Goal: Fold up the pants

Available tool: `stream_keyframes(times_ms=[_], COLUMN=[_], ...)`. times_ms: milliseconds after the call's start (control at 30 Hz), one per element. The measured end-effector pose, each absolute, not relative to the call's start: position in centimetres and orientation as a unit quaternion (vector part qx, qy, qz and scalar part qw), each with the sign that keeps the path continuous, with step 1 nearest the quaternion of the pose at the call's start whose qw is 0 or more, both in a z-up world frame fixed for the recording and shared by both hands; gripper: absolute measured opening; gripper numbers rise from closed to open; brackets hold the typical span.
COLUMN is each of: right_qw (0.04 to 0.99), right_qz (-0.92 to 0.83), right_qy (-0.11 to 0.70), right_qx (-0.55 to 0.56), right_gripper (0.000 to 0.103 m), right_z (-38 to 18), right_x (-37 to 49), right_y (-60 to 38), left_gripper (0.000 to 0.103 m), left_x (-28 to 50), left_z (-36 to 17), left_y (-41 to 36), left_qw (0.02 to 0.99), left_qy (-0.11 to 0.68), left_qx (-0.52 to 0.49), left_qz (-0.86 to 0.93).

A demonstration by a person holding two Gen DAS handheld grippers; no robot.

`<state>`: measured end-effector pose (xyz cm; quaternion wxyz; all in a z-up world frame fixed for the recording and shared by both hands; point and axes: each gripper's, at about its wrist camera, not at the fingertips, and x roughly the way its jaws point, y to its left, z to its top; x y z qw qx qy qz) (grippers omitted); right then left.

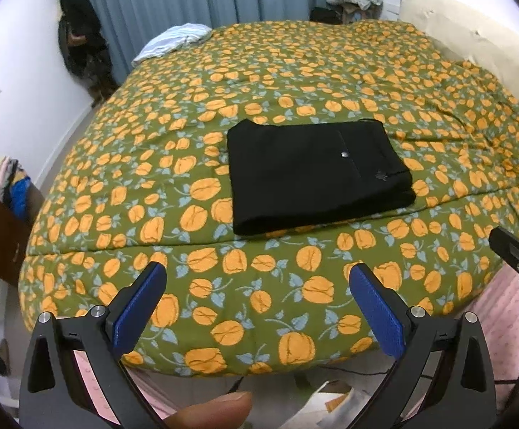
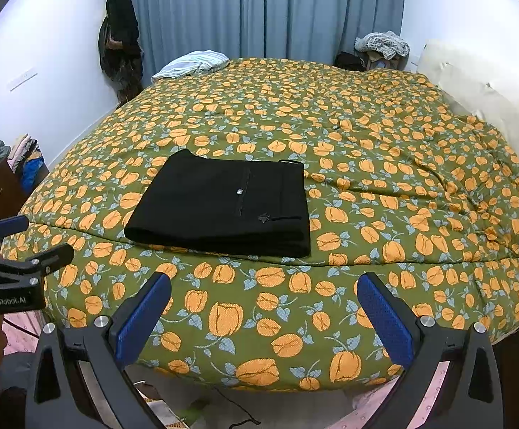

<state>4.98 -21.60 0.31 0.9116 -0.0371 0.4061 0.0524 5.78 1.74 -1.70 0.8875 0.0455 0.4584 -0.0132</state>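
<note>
Both tongs, left [image 1: 257, 282] and right [image 2: 263, 291], gape empty, short of folded pants [image 1: 318, 175] on bed [image 1: 295, 71].

The black fabric pants [image 1: 316, 175] [image 2: 223, 207] lie folded into a flat, thick rectangle at the centre of the frame, a small silver button on top, folded edge toward the lower frame.
</note>
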Motion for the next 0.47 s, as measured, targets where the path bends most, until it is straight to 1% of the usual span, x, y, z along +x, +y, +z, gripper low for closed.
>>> stream_keyframes(times_ms=[267, 467], right_qw=[0.911, 0.909], right_qz=[0.052, 0.052], right_qy=[0.408, 0.412], right_qx=[-0.039, -0.036], right_gripper=[0.103, 0.103], right_z=[0.04, -0.18], right_x=[5.06, 5.09], right_y=[-21.53, -21.55], left_gripper=[0.102, 0.102], left_x=[5.94, 5.62], left_z=[-2.1, -1.71], left_y=[1.5, 1.28], left_qw=[0.884, 0.89], left_qy=[0.464, 0.453], left_qx=[0.046, 0.045], left_qz=[-0.022, -0.029])
